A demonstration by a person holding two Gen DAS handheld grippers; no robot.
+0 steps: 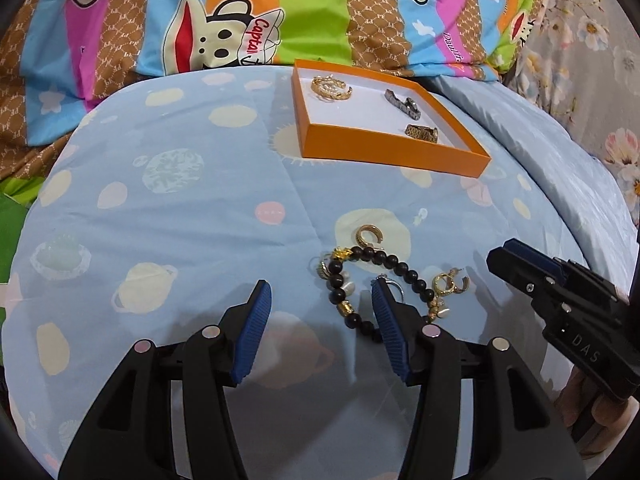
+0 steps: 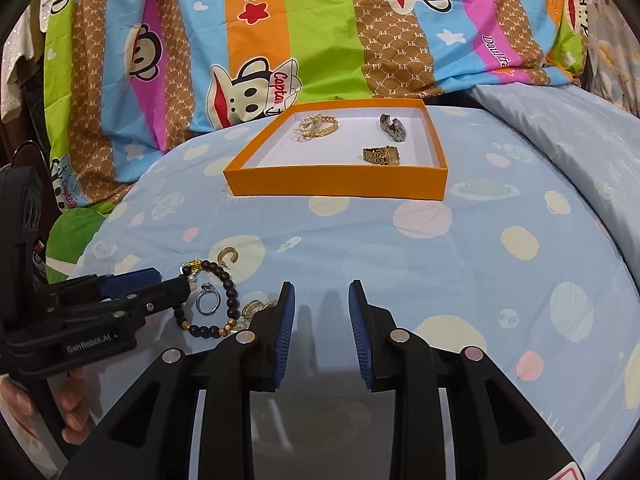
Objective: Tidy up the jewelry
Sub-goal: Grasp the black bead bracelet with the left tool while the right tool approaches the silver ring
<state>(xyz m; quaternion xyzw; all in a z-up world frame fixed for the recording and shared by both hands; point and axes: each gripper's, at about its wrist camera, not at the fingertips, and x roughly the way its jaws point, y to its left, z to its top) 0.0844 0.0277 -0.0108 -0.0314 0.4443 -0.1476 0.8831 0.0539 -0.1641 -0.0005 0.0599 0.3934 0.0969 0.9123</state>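
An orange box [image 1: 384, 148] [image 2: 336, 186] on the blue bedspread holds a gold chain bracelet [image 1: 331, 88] [image 2: 318, 125], a silver watch [image 1: 402, 103] [image 2: 393, 126] and a gold watch [image 1: 421, 133] [image 2: 381, 155]. Loose on the bed lie a black bead bracelet [image 1: 374, 258] [image 2: 230, 288], a gold C-shaped ear cuff [image 1: 369, 234] [image 2: 227, 257], a silver ring [image 2: 208, 300] and gold earrings [image 1: 446, 284] [image 2: 252, 308]. My left gripper [image 1: 320, 300] [image 2: 160, 284] is open over the bracelet's left part. My right gripper [image 2: 322, 300] [image 1: 496, 256] is open and empty, right of the pile.
A striped cartoon-monkey quilt [image 1: 248, 20] [image 2: 320, 20] is bunched behind the box. A floral fabric [image 1: 592, 60] lies at the far right. The bedspread [image 2: 460, 260] slopes away at its right edge.
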